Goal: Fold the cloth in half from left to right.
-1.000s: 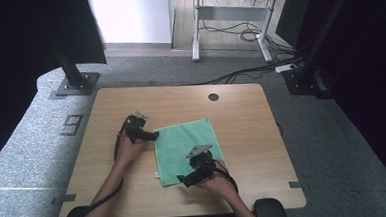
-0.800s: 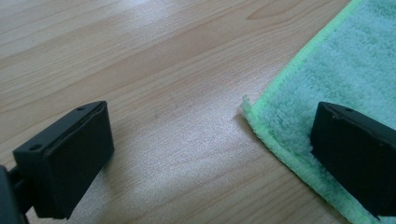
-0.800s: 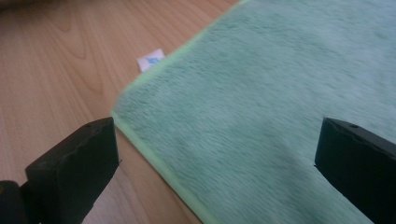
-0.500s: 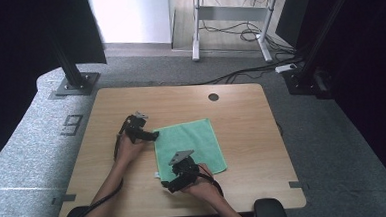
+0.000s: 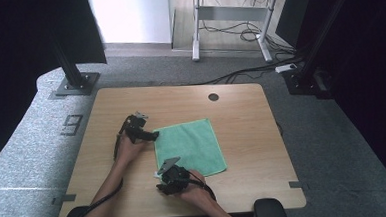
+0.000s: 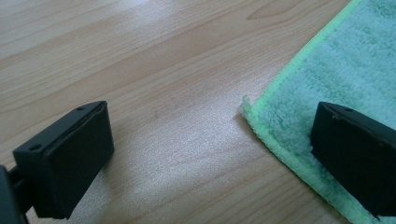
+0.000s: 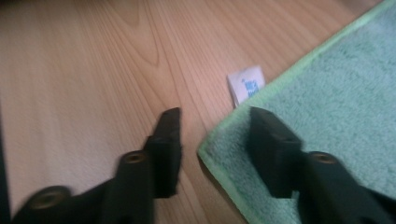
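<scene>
A: What is changing on the light wooden table point(image 5: 241, 116) right now?

B: The flat, square green terry cloth point(image 5: 190, 146) is lying near the middle of the table, as it was a second ago. The right gripper point(image 5: 168, 179) has been sliding leftward along the cloth's near edge and is now sitting at its near-left corner.

A: And its jaws?

B: They have just been closing from fully wide to a partial gap. In the right gripper view one jaw is standing on the bare wood and the other over the pile, with the corner's bright green hem point(image 7: 219, 161) between them. They are not pressing on it yet, so nothing is being held.

A: The other hand?

B: The left gripper point(image 5: 143, 135) is keeping to its place at the cloth's far-left corner, jaws spread wide: one over the wood, one above the towel, the frayed corner tip point(image 6: 246, 106) lying between, ungripped.

A: So what does that suggest?

B: I am judging that both left-hand corners are being lined up for a pinch, probably to lift or fold the cloth, with the right side nearly ready.

A: Anything hard to make out?

B: The small white care label point(image 7: 246, 84) with blue print is peeking from under the hem, its text too blurred to read. The right gripper view is smeared, and from above the person's hands are hiding both sets of fingertips.
</scene>
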Demonstrator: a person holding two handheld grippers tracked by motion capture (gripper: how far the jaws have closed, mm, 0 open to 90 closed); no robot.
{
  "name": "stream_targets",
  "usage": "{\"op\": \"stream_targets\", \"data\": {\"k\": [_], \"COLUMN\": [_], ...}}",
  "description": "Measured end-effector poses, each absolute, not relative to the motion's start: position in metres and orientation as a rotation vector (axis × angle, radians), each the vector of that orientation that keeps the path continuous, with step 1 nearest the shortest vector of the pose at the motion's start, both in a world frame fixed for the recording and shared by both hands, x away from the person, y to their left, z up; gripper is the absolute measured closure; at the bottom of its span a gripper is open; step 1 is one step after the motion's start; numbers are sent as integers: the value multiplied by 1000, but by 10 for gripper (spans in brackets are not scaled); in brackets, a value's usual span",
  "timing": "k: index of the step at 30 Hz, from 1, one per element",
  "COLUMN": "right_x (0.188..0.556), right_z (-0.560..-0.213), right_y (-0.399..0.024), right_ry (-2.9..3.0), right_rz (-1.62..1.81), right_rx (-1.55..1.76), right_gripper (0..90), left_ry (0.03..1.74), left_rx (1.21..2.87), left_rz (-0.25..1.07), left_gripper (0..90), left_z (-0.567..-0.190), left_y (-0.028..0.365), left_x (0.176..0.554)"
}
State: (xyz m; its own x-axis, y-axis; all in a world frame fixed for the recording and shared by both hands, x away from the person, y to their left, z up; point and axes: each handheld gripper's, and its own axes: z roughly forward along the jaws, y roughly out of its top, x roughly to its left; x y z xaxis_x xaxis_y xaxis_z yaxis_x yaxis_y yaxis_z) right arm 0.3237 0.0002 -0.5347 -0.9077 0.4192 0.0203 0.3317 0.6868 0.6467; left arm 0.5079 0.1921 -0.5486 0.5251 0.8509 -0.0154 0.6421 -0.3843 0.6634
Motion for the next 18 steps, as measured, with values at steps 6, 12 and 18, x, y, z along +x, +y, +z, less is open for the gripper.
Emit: {"op": "stream_targets", "data": {"k": [6, 12, 18], "right_x": [322, 325, 325], "right_z": [-535, -536, -536], "right_y": [0, -3, -2], "right_ry": [2720, 2719, 2722], "right_rz": [1018, 1030, 1030], "right_rx": [623, 642, 643], "right_gripper": [806, 850, 851], "left_ry": [1230, 1118, 1034], "left_rx": [2139, 2138, 2139], "left_rz": [446, 435, 358], "left_gripper": [0, 165, 660], "left_z": [-549, -546, -543], "left_y": [193, 194, 188], "left_x": [511, 505, 498]}}
